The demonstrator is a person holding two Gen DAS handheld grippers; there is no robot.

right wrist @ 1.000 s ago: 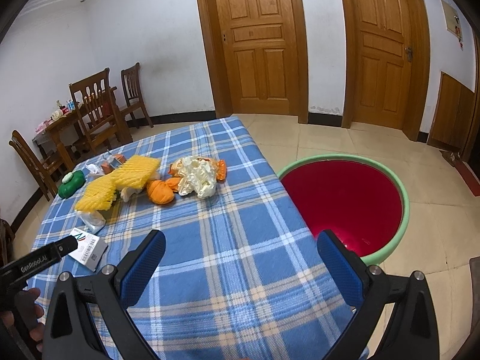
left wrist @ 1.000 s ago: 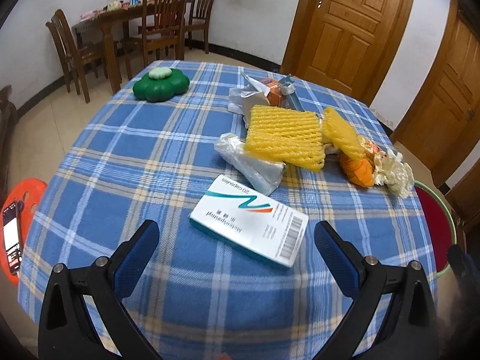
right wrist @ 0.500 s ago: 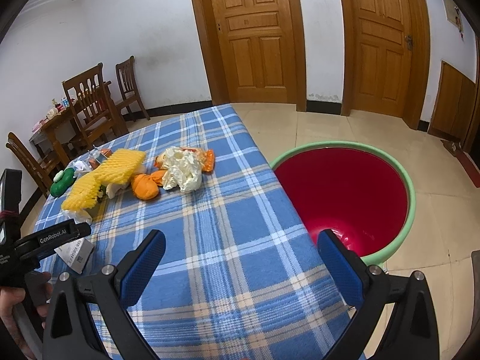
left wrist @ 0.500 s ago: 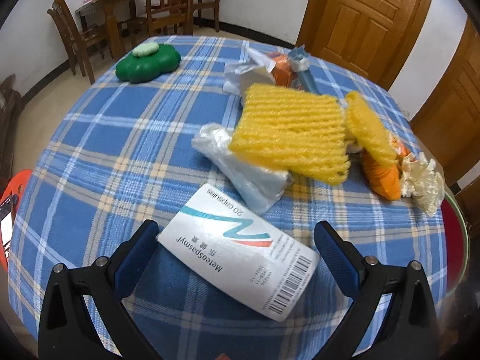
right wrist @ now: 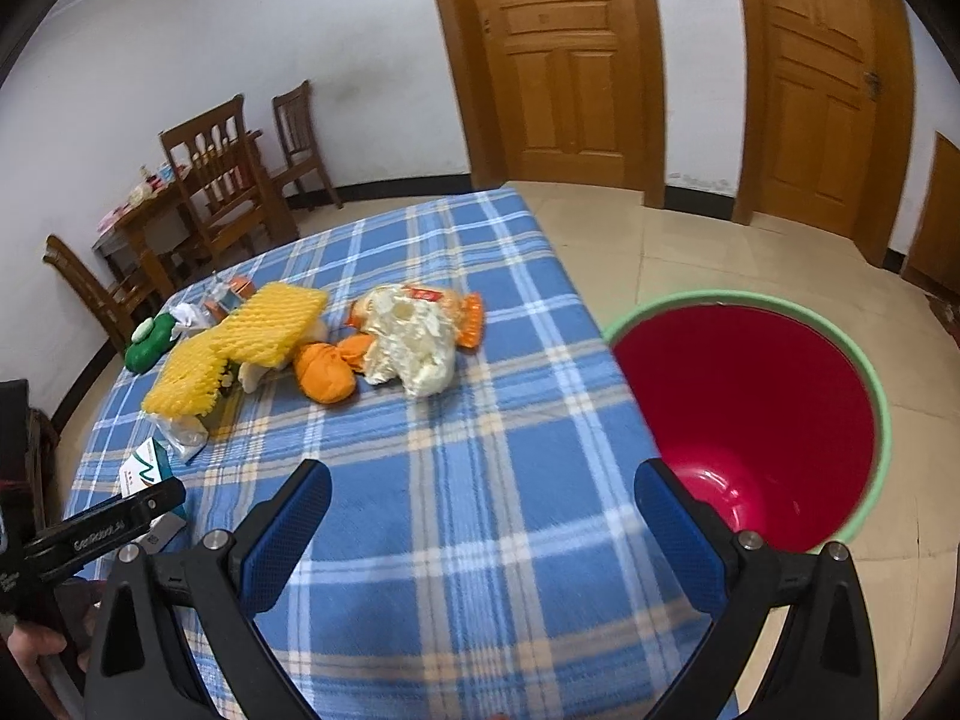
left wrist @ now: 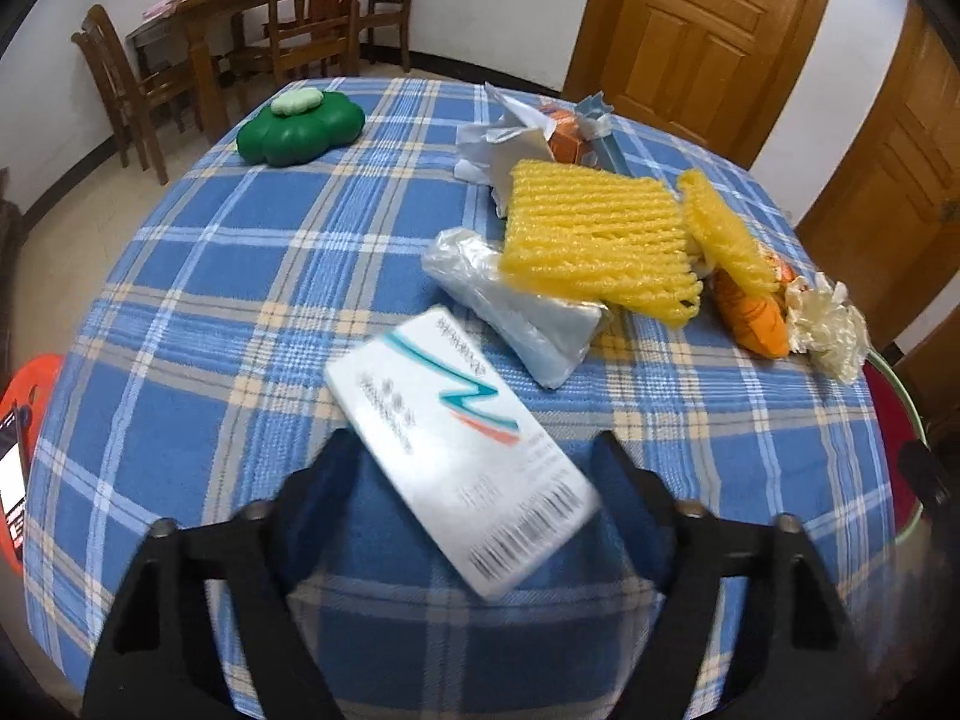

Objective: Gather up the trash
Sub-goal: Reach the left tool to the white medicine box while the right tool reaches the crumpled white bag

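Downward, left claw [left wrist: 474, 468] astride box [left wrist: 462, 456]

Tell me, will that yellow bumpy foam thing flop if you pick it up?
Probably. The yellow foam net looks soft and airy, so likely very light and bendy. It lies draped over a plastic bag and paper, so lifting it may drag those along. Its open mesh should give the tongs easy grip.

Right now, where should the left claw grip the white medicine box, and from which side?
Across the box's narrow width near the barcode end, coming down from above. It's flat and long; that end already sits between the left claw's closing jaws.
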